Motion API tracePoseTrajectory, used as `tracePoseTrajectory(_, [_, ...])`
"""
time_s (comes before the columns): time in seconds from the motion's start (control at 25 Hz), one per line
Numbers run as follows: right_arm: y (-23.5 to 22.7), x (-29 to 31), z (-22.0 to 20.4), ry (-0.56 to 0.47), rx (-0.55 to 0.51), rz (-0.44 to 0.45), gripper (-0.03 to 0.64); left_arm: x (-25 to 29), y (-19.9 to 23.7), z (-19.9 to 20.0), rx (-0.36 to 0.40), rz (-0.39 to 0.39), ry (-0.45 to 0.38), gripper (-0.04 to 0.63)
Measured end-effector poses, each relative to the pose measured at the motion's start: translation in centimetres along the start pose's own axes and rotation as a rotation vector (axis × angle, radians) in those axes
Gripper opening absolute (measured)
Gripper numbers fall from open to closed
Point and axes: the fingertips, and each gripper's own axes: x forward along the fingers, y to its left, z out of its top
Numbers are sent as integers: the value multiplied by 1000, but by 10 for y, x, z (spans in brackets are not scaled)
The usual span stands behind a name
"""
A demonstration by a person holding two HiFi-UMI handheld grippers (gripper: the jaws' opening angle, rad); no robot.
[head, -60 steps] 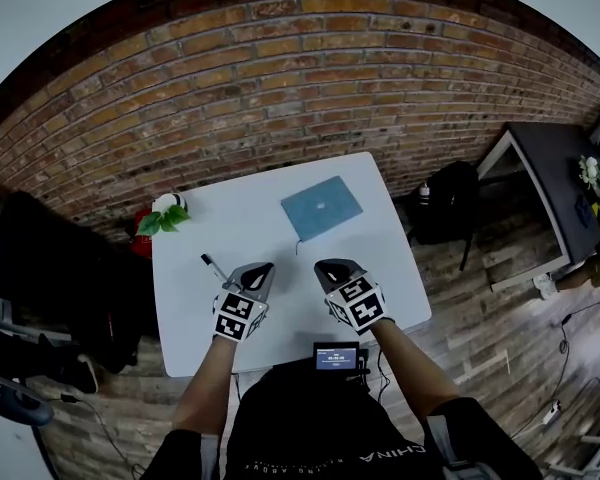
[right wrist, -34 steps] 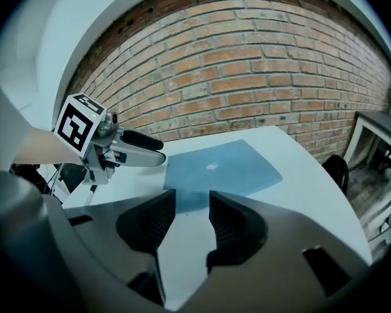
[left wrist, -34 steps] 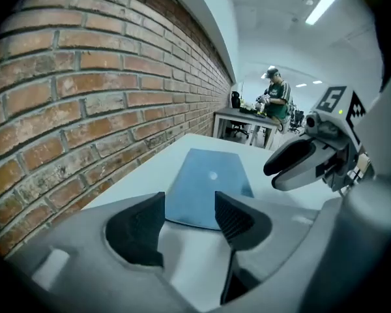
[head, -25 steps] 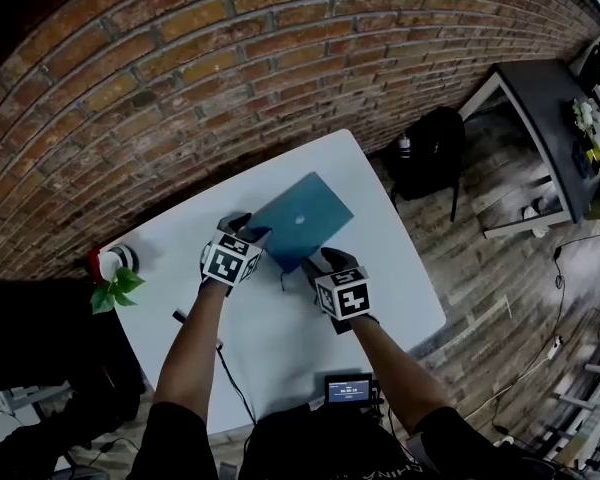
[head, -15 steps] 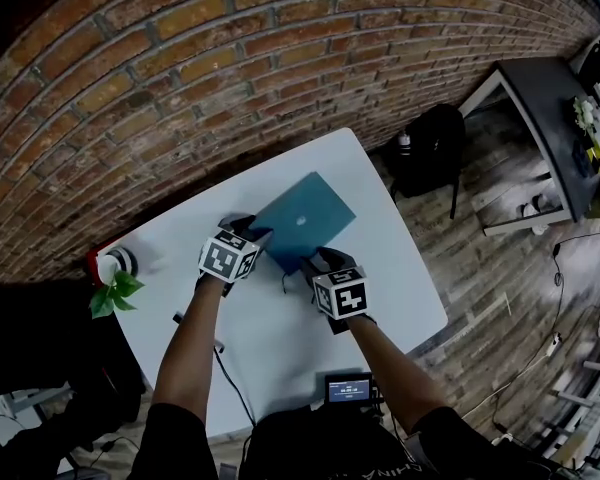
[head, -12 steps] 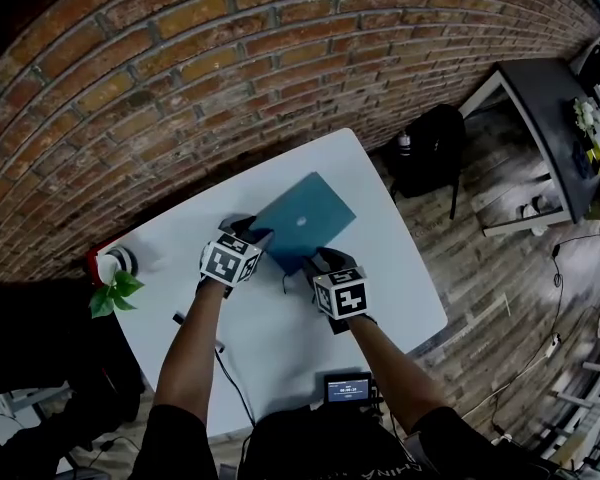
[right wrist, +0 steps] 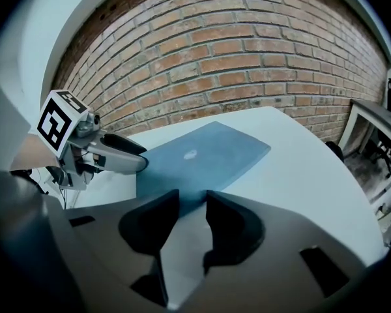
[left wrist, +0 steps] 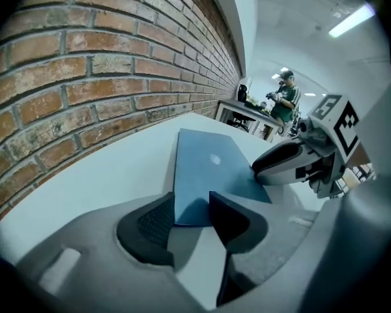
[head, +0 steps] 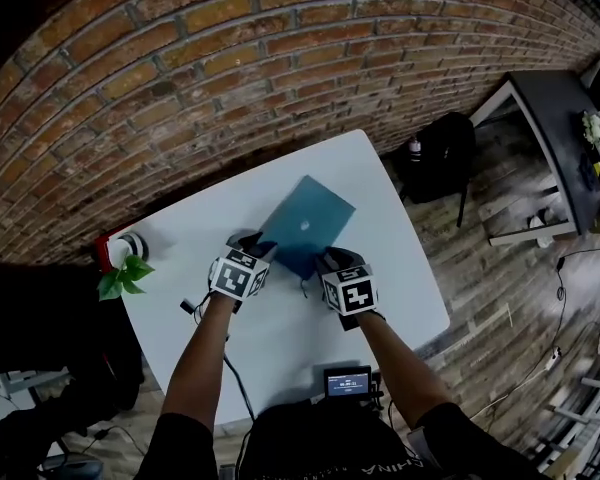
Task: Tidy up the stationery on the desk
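Teal-blue laptop (head: 305, 223); white desk (head: 280, 338); red-brown brick wall (head: 230, 58); green leaves (head: 123, 278)

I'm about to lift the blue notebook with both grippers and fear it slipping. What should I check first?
1. Left gripper at corner of blue notebook: ok; jaws have just been closing, corner between them.
2. Right gripper at its near edge: ok; jaws have just been closing, edge between them.
3. Firm grip: not ok; both pairs stand apart.
4. Nothing on the notebook: ok.
5. Notebook lying flat: cannot tell.

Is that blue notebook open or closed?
Closed: the notebook lies flat on the table, cover up, no pages showing.
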Motion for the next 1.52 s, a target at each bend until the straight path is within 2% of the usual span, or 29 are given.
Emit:
tracePoseTrajectory(0.4, [23,-12,-23,49,-101,69,84,-41,-37,-59,-199,102,9,149])
tracePoseTrajectory(0.92, [58,-35,-59,100,-264,156,58,-86,-104,-125,-326,171,29,141])
tracePoseTrajectory(1.52, [80,-65,-107,119,-319,201,49,-111,-170,-174,-424,206,-2,137])
